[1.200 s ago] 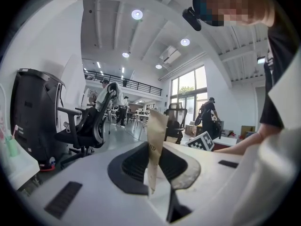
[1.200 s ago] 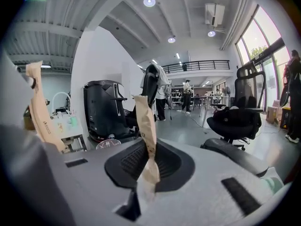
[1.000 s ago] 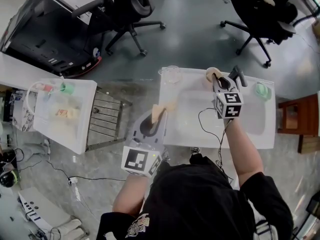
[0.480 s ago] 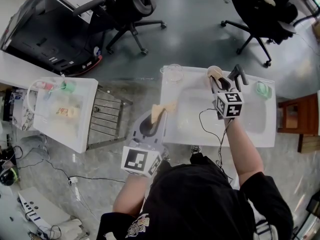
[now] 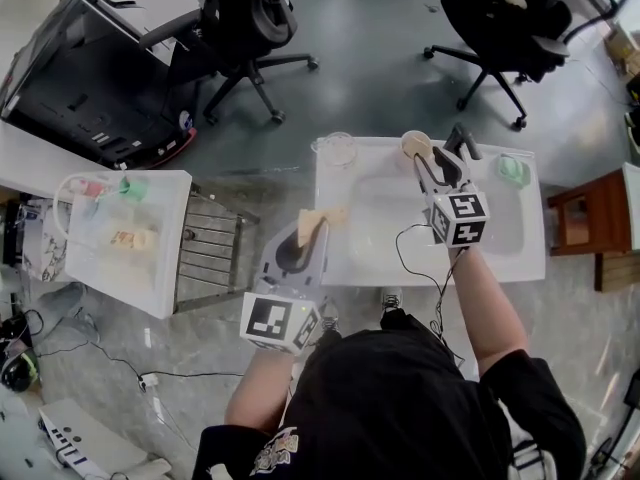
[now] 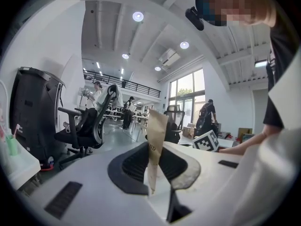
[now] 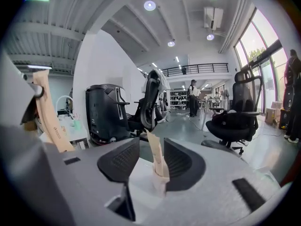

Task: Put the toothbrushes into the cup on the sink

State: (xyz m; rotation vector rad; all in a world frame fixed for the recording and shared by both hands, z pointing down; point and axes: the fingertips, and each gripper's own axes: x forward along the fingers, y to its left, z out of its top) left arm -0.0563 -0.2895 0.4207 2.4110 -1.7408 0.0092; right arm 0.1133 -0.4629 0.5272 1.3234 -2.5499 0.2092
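Note:
A white sink (image 5: 500, 258) fills the table in front of me. A beige cup (image 5: 413, 145) stands on its far rim. My right gripper (image 5: 440, 158) hovers just behind the cup and its jaws have just been opening. In the right gripper view a tan paper-wrapped toothbrush (image 7: 155, 155) stands in the cup (image 7: 161, 185) between the spread pads of the right gripper (image 7: 153, 163), untouched by them. My left gripper (image 5: 312, 230) is at the sink's left edge, shut on a second tan-wrapped toothbrush (image 5: 322, 217), which rises upright from the left gripper (image 6: 157, 168).
A clear glass cup (image 5: 337, 149) stands at the sink's far left corner and a green item (image 5: 513, 170) at the far right. A white side table (image 5: 120, 268) with small items and a metal rack (image 5: 215, 243) lie left. Office chairs (image 5: 245, 23) stand beyond.
The right gripper's jaws have spread apart and it has drawn up and back a little from the cup, leaving the toothbrush standing in it. The left gripper has stayed put with its toothbrush.

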